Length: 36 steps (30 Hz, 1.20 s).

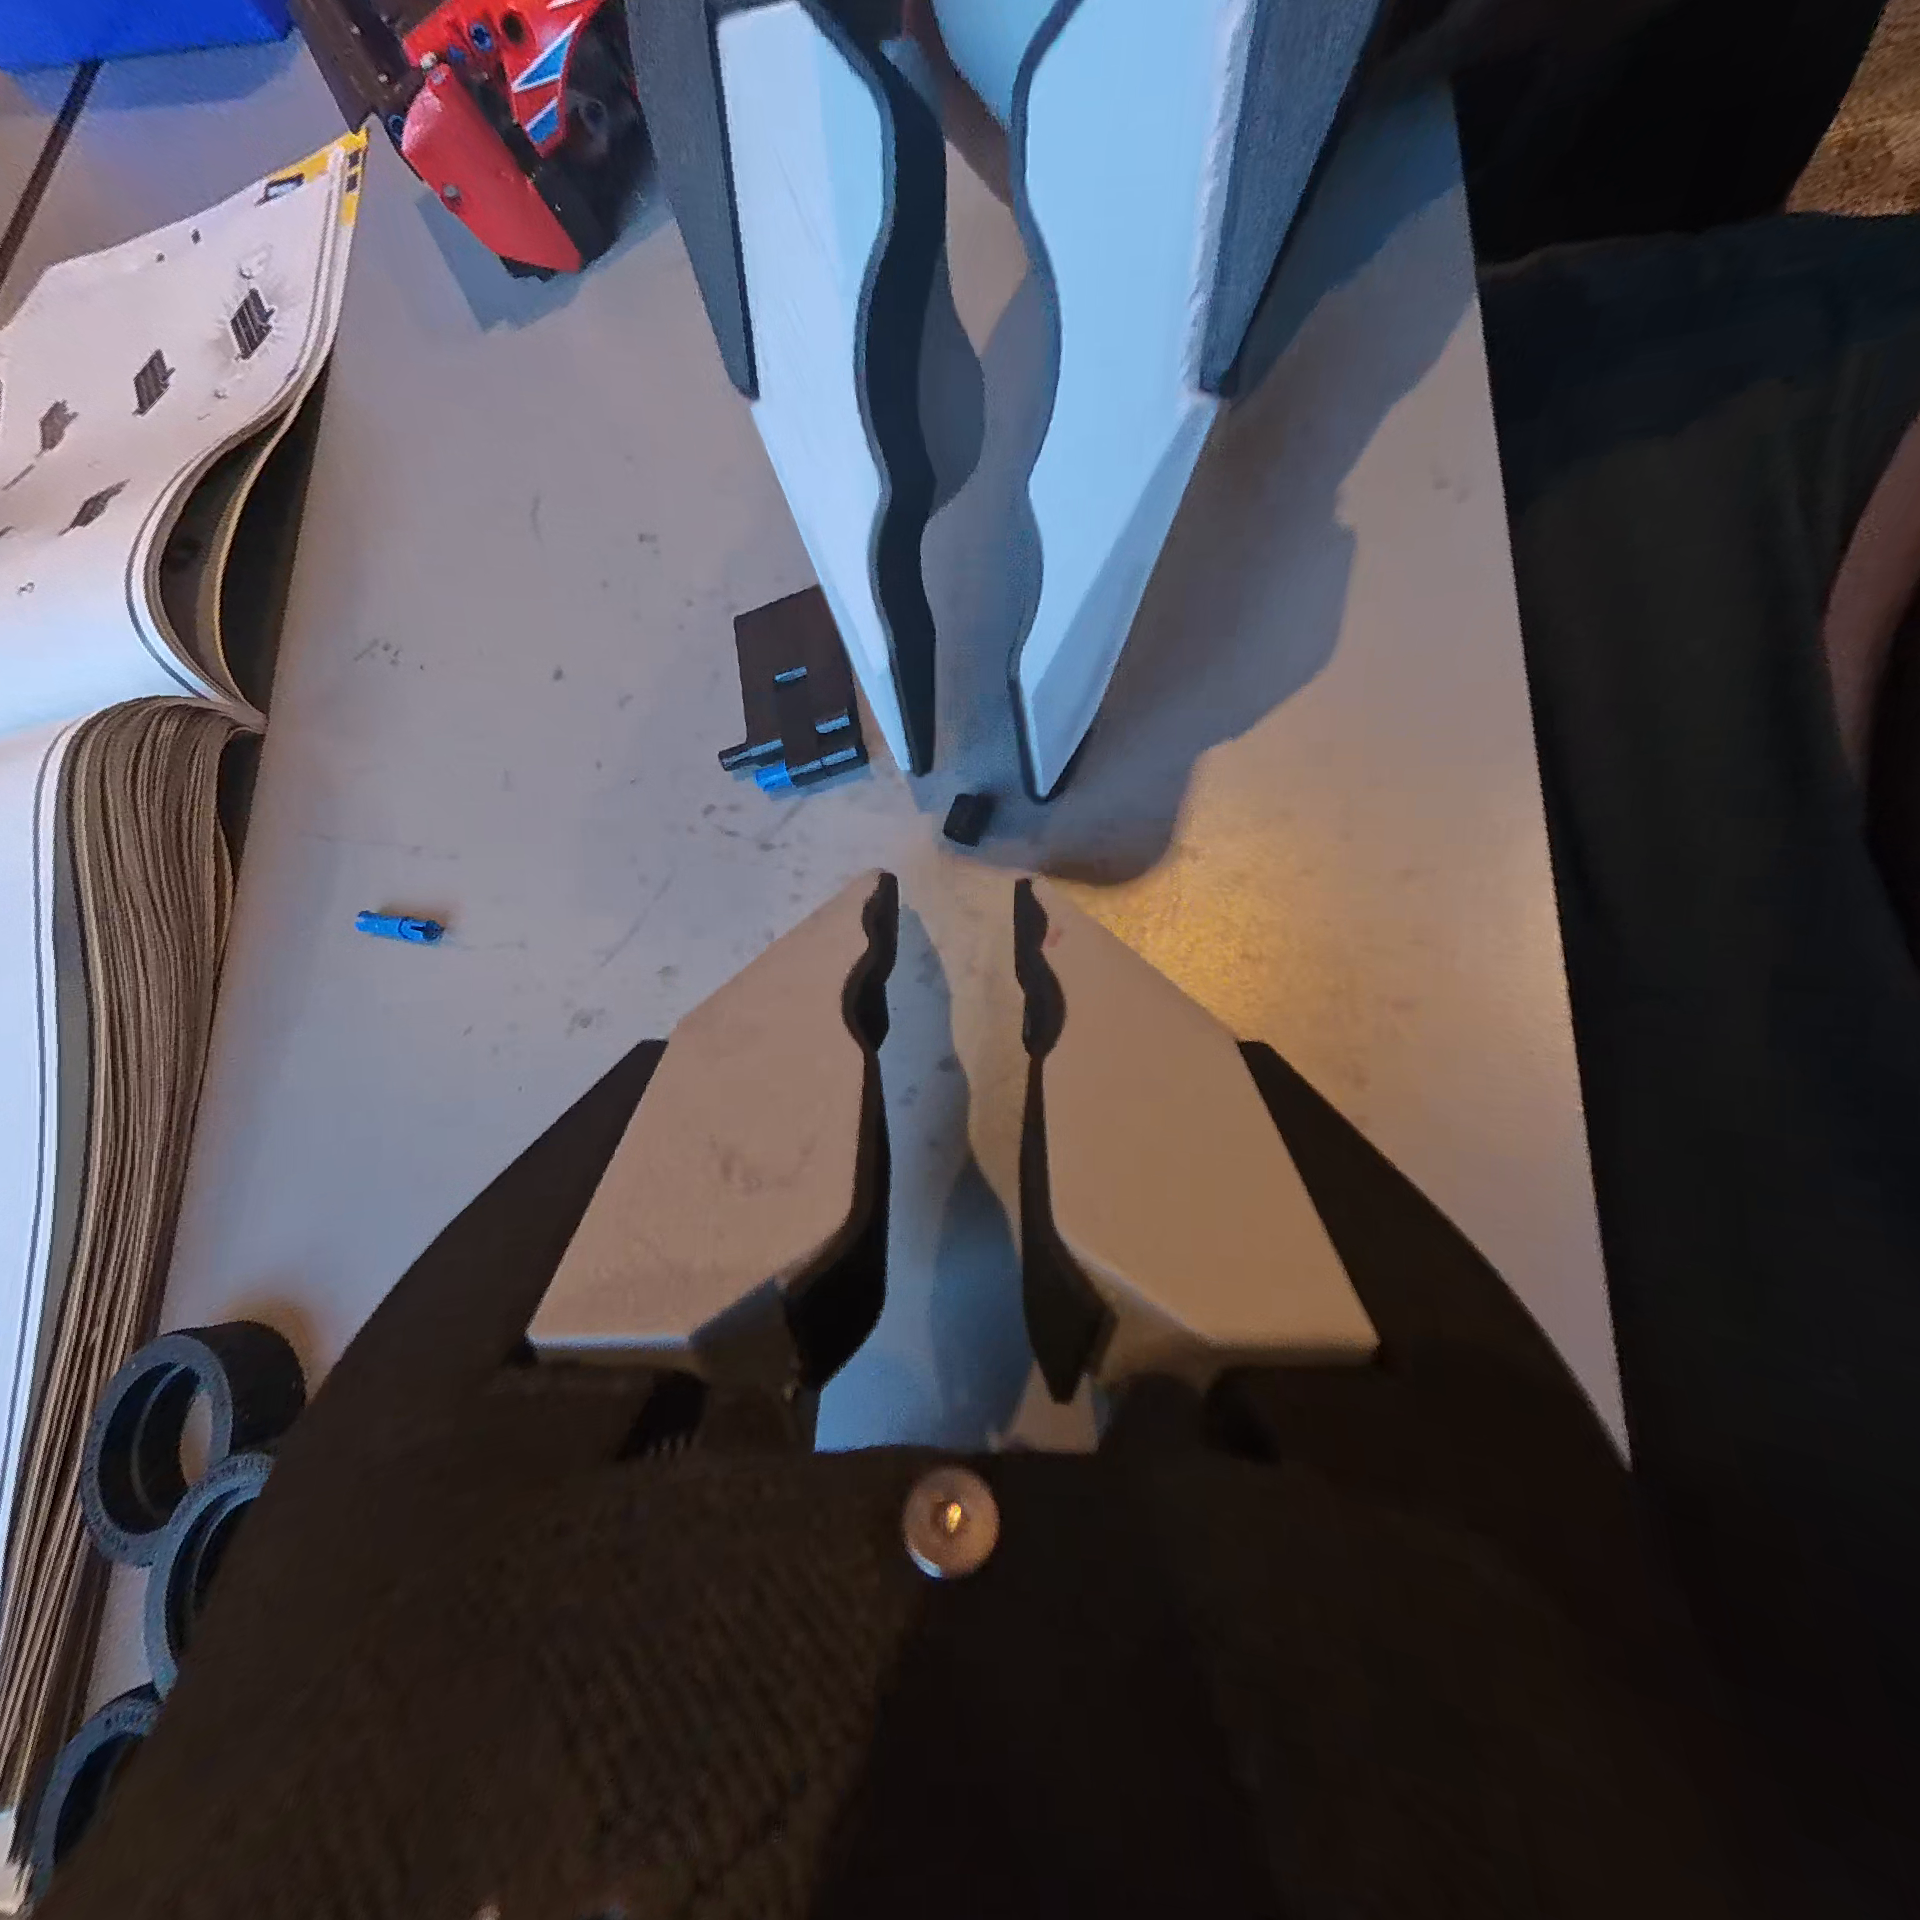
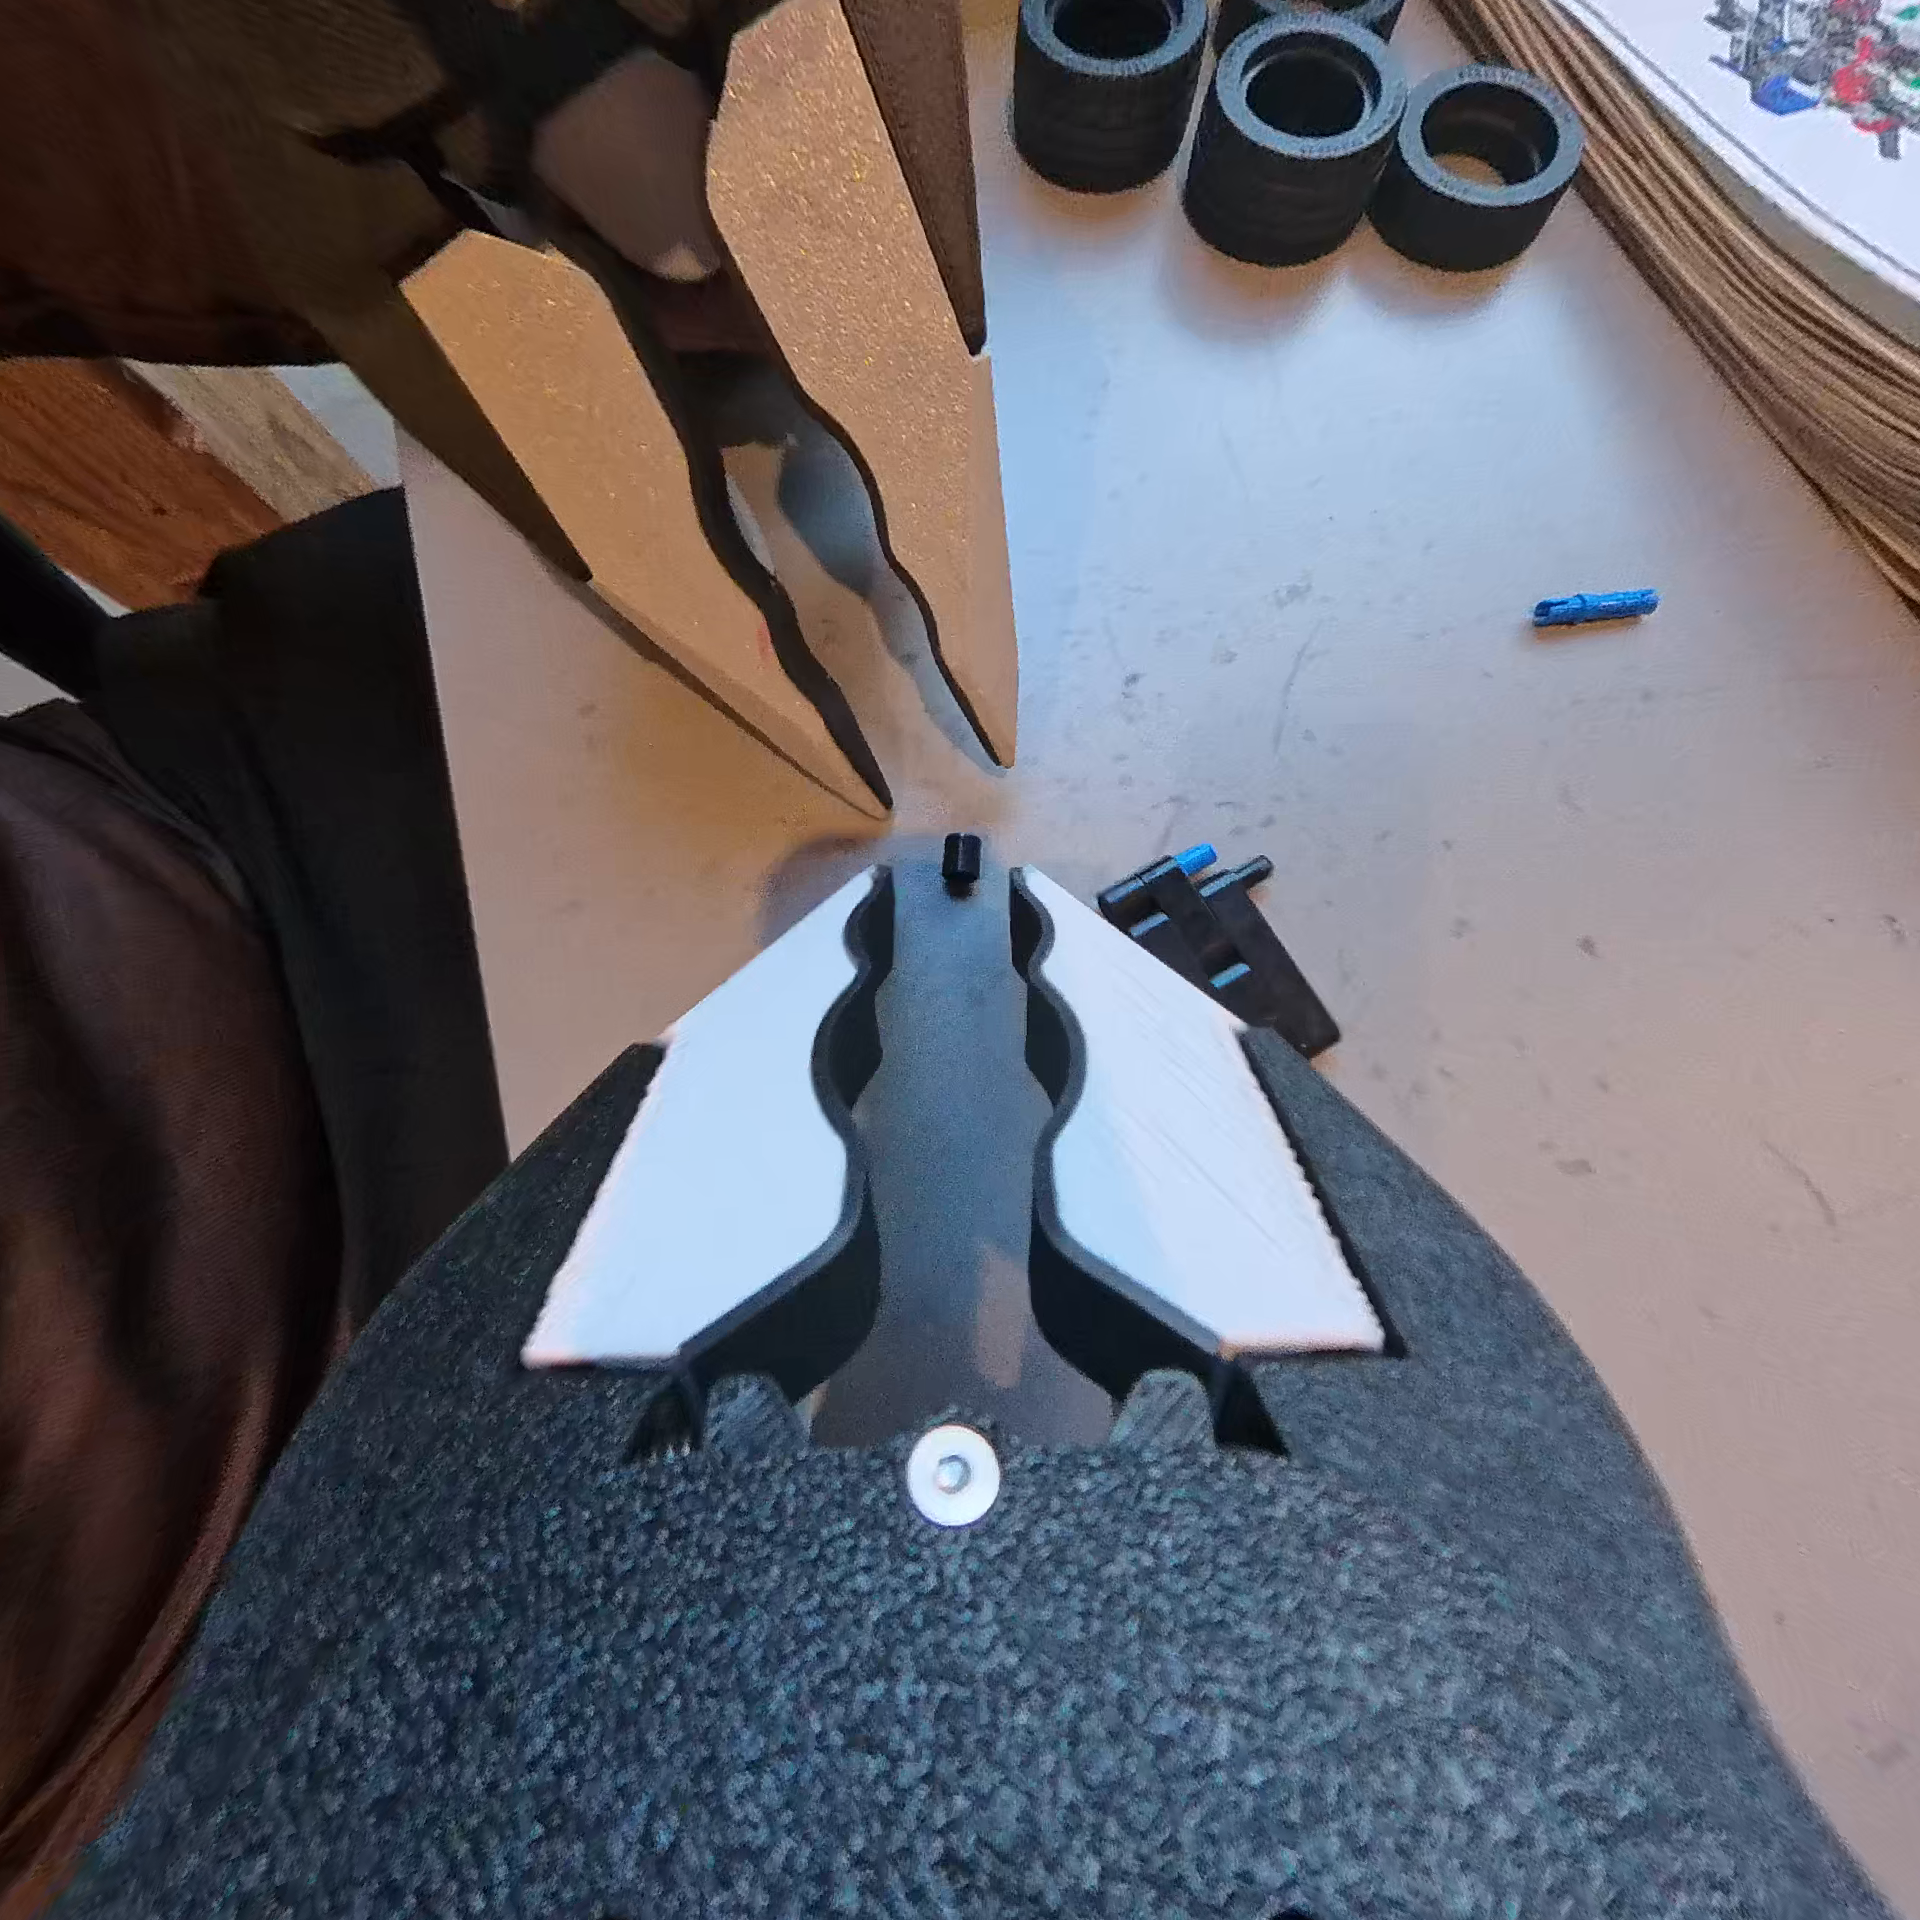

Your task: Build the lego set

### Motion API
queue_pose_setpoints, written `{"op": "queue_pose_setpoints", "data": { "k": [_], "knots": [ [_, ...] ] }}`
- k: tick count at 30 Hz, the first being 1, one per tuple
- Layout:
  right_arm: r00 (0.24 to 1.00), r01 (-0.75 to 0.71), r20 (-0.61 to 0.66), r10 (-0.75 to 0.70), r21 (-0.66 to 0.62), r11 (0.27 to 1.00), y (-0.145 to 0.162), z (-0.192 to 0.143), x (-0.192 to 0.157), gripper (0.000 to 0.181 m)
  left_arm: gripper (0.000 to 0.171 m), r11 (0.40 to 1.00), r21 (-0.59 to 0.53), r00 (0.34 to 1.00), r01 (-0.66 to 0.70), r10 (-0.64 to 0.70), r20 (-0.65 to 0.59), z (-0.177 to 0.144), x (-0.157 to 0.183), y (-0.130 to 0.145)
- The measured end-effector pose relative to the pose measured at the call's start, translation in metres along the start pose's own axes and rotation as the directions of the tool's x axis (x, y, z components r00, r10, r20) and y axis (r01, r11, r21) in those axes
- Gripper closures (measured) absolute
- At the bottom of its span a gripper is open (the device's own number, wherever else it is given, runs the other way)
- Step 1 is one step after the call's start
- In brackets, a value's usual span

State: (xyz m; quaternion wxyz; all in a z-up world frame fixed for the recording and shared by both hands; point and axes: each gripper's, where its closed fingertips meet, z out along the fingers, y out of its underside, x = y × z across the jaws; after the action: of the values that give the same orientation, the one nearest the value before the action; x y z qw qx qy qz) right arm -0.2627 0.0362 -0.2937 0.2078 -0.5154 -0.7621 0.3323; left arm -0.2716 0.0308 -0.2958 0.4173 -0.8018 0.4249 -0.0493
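A small black Lego pin [image 1: 966, 818] lies on the white table [image 1: 520, 623], also in the right wrist view [image 2: 958, 860]. My left gripper [image 1: 954, 885] and my right gripper [image 2: 951, 878] point at it from opposite sides, tips almost meeting. Both are open and empty, with gaps wider than the pin. The pin lies just off the tips of the right gripper [image 1: 982, 781], apart from both fingers. The left gripper [image 2: 943, 784] is close beyond it. A black Lego assembly with a blue pin [image 1: 795, 707] lies beside the right gripper [image 2: 1216, 945].
A loose blue pin [image 1: 400, 927] lies left of the grippers, also in the right wrist view [image 2: 1595, 608]. An open instruction book [image 1: 125, 520] lies along the left. Several black tyres [image 2: 1288, 125] stand near it. A red Lego model [image 1: 499, 135] is at the back. A person's dark clothing [image 1: 1714, 727] borders the table. Both grippers' tips are close together, under 4 cm apart. From either gripper's tips it is about 12 centimeters to the loose blue pin [image 1: 400, 927]. Seen from the right wrist view [image 2: 1581, 604] as well.
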Motion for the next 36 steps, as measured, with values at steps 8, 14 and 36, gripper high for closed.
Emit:
{"op": "queue_pose_setpoints", "data": {
  "k": [8, 14, 36],
  "knots": [
    [0.97, -0.203, -0.13, 0.207, 0.049, 0.978, -0.001, -0.012, 0.043, 0.14, 0.159, 1.0, -0.001, 0.999, 0.016, -0.016, -0.047, 0.0, 0.004, 0.0],
    [0.866, -0.382, -0.321, 0.382, 0.065, 0.922, 0.01, -0.013, 0.064, 0.13, 0.159, 1.0, -0.002, 0.999, 0.019, -0.019, -0.047, 0.0, 0.004, 0.0],
    [0.881, -0.387, -0.247, 0.404, 0.113, 0.915, 0.017, -0.039, 0.048, 0.122, 0.158, 1.0, -0.004, 0.999, 0.029, -0.029, -0.044, 0.0, 0.002, 0.001]
  ]
}}
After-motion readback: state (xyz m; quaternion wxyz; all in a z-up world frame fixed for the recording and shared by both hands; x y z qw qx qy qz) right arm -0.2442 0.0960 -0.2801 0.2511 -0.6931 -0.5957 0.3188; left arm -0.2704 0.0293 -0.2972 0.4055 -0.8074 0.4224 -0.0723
